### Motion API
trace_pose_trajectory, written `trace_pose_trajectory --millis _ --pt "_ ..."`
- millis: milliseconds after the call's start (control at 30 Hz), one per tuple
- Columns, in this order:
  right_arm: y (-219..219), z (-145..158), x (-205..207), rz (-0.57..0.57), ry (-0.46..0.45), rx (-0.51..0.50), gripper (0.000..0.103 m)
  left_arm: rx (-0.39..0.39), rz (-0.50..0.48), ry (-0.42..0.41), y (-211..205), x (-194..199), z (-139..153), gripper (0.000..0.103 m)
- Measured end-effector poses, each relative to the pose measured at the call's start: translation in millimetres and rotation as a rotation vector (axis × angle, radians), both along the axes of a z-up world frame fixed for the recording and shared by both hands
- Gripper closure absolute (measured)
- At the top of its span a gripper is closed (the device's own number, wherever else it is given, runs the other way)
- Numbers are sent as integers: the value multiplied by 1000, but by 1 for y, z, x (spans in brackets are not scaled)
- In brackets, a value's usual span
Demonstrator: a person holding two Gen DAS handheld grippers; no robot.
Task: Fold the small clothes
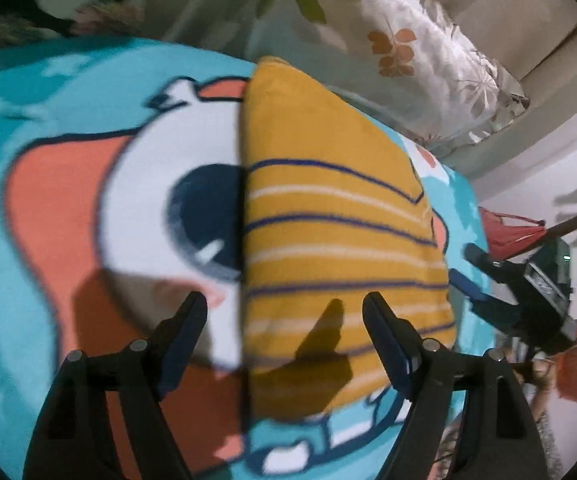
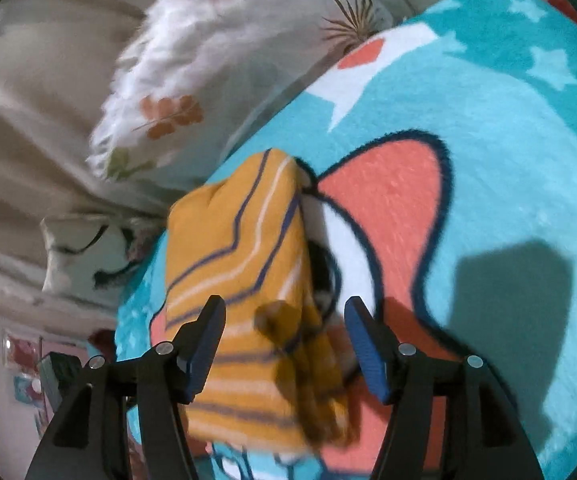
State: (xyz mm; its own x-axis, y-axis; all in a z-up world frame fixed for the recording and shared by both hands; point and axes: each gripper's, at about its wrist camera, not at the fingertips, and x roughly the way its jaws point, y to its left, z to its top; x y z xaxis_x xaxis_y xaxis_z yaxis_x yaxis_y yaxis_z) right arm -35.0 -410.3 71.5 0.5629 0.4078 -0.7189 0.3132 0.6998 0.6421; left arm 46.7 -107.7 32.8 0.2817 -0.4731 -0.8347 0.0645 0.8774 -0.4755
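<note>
My left claw point(image 1: 284, 312) hangs open over the folded yellow top point(image 1: 328, 208), lying mid-frame on the blanket point(image 1: 48, 128). My right claw point(image 2: 284, 320) is open too, pads clear of the top's near end. Pillow point(image 1: 420, 60) upper right.

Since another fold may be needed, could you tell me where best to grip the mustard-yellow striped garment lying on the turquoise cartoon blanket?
Probably the mustard-yellow striped garment is best taken at its thick layered end nearest the right gripper, coming from above: the stacked edges there give the open fingers something to pinch, while the rest lies flat against the turquoise cartoon blanket.
</note>
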Motion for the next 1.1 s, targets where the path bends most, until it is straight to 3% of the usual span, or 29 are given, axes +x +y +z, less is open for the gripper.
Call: trace_pose_trajectory --millis 100,200,233,267,367,433,500,600,667,767,900,1100 --pt "4 -13 27 32 25 4 36 -69 7 57 -9 22 -21 23" --pt "10 -30 45 78 43 49 38 -215 40 149 -13 35 -44 22" --pt "13 -37 50 97 45 106 55 -218 44 143 -14 35 -42 22" --pt "16 -43 54 111 47 166 58 -218 33 146 -17 35 -41 24" --pt "21 -40 58 134 22 293 65 -224 31 130 -13 32 -23 50" --pt "26 -26 57 171 -30 339 65 -238 46 105 -5 29 -7 51" --pt "30 -17 57 200 -48 326 64 -196 68 79 -1 26 6 50" --pt "30 -24 61 209 11 195 58 -96 126 104 3 25 -2 44" --pt "21 -32 58 177 48 155 56 -3 127 120 0 21 -13 40" --pt "-1 -22 43 90 31 133 55 30 124 97 -3 8 -11 37" --pt "-12 19 25 57 -56 75 55 91 109 6 -6 -17 9 37" --pt "37 60 12 200 -167 62 55 273 157 -207 -11 -56 56 36"
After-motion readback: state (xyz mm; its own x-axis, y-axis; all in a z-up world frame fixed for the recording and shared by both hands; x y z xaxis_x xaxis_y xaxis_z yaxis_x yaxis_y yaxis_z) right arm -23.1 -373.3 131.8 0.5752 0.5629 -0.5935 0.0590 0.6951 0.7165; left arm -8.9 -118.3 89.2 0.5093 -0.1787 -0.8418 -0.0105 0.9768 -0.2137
